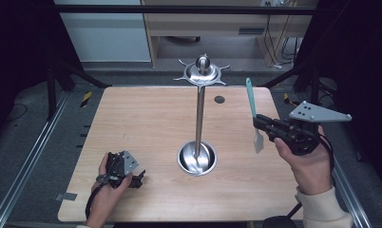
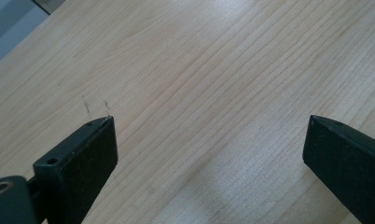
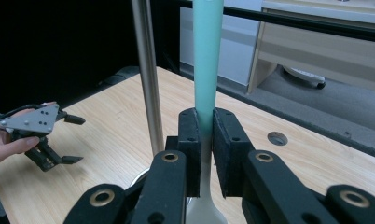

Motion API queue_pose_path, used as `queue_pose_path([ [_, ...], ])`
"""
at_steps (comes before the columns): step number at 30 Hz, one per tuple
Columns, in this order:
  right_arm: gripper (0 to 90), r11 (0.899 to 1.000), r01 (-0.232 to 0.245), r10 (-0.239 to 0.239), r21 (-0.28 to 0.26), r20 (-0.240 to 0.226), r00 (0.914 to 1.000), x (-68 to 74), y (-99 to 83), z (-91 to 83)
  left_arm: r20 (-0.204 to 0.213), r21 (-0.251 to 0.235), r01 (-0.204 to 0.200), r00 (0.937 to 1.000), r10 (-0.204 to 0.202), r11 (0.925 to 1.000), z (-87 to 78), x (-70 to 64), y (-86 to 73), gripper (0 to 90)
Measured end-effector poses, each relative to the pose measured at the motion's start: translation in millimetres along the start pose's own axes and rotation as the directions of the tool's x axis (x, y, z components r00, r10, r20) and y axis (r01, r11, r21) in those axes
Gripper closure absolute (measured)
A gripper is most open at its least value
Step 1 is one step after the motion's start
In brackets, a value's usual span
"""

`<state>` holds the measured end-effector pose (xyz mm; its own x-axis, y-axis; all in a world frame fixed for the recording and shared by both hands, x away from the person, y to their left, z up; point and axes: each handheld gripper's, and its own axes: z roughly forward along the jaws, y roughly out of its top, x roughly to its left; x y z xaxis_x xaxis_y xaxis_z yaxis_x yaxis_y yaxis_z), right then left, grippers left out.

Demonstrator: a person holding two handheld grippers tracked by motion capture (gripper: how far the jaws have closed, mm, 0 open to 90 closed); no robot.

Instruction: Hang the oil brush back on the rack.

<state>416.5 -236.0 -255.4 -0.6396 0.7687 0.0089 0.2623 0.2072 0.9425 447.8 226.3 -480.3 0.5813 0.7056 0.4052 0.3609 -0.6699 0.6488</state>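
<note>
A utensil (image 1: 252,104) with a teal handle (image 3: 207,60) and a metal blade end (image 1: 258,141) hangs upright in my right gripper (image 1: 259,122), which is shut on its neck (image 3: 205,135) to the right of the stand. The metal stand has a tall pole (image 1: 199,118), a round dish base (image 1: 196,158) and a crown of hooks at the top (image 1: 201,72). In the right gripper view the pole (image 3: 147,74) rises just left of the handle. My left gripper (image 1: 139,179) rests on the table's front left, open, with nothing between its fingers (image 2: 83,158).
The wooden table (image 1: 146,118) has a small dark hole (image 1: 219,99) near its far edge, also in the right gripper view as the hole (image 3: 277,138). Metal rails and dark frame posts run along both sides. A desk and cables stand beyond the far edge.
</note>
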Motion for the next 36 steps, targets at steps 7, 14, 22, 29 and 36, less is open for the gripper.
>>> queue_pose_path([
  [7, 82.2, 1.0, 0.01, -0.01, -0.008, -0.011, 0.9999, 4.8, 0.8, -0.2, 0.001, 0.001, -0.001, 1.0, 0.001, 1.0, -0.1, -0.1, 0.0, 2.7],
  [14, 82.2, 1.0, 0.017, -0.017, -0.007, -0.015, 0.9997, 7.8, 1.0, 1.4, 0.001, 0.002, -0.003, 1.0, 0.003, 1.0, 0.0, -0.4, 0.2, 2.7],
  [22, 82.2, 0.999, 0.032, -0.032, -0.009, -0.033, 0.9989, 12.6, 2.6, 5.0, 0.002, 0.002, -0.003, 1.0, 0.003, 1.0, 0.1, -0.5, 0.2, 2.7],
  [29, 82.2, 0.999, 0.04, -0.041, -0.017, -0.055, 0.9977, 17.8, 4.7, 8.4, 0.006, 0.005, -0.005, 1.0, 0.005, 1.0, 0.1, -0.5, 0.3, 2.7],
  [36, 82.2, 0.998, 0.058, -0.06, -0.019, -0.075, 0.9954, 24.2, 10.9, 10.8, 0.007, 0.004, -0.005, 1.0, 0.005, 1.0, 0.0, -0.5, 0.4, 2.7],
])
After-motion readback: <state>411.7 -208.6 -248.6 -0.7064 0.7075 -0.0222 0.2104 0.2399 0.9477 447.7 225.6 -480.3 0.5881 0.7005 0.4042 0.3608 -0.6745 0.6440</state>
